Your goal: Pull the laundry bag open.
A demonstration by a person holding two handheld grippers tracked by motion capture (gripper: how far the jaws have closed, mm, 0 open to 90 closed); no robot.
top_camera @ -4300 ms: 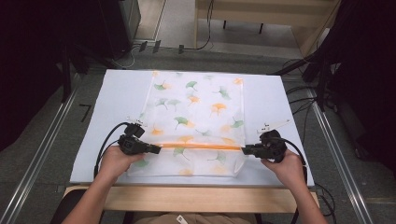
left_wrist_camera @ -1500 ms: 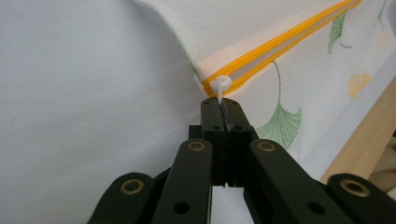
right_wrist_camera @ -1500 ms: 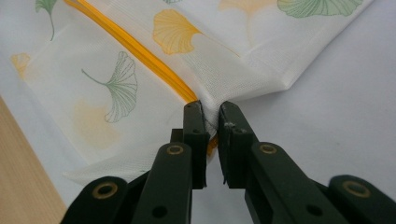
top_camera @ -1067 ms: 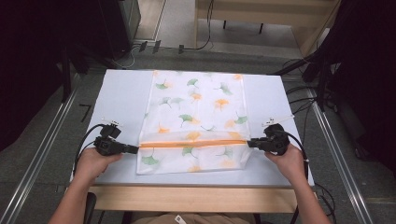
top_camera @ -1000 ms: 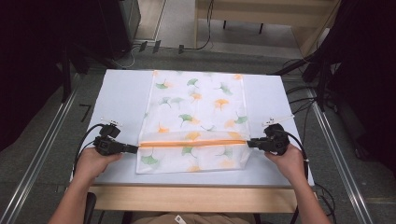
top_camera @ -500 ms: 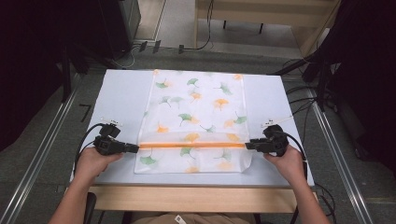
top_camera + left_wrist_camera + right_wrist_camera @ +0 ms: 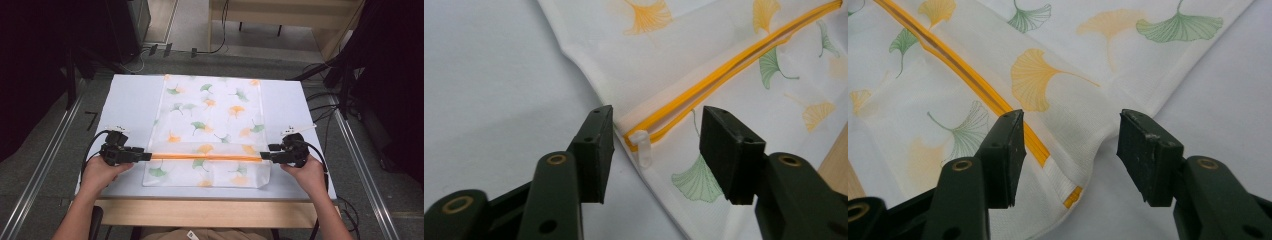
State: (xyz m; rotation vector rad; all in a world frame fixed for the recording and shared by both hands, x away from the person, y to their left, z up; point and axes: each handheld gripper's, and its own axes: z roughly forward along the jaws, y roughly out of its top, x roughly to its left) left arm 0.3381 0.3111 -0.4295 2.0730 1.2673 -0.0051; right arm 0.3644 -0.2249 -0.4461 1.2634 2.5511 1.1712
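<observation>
A white mesh bag (image 7: 210,115) printed with green and orange ginkgo leaves lies flat on the white table (image 7: 130,105). An orange zipper (image 7: 205,157) runs across its near part. My left gripper (image 7: 148,156) is at the zipper's left end. Its jaws have just been opening and stand open (image 7: 656,135) around the white zipper pull (image 7: 642,150), without pressing on it. My right gripper (image 7: 262,156) is at the zipper's right end. Its jaws have also just been opening and stand open (image 7: 1070,137), with the bag's corner (image 7: 1068,165) lying loose between them.
The table's wooden front edge (image 7: 210,212) runs just behind both hands. Metal rails (image 7: 45,165) flank the table on both sides. Cables (image 7: 330,100) and dark equipment lie at the right and at the back. Bare table surface lies left and right of the bag.
Both grippers were shut on the bag's ends along the zipper; now their jaws have spread and let go. The hands have stayed in place. Earlier, the left gripper had drawn the bag's end leftward.
</observation>
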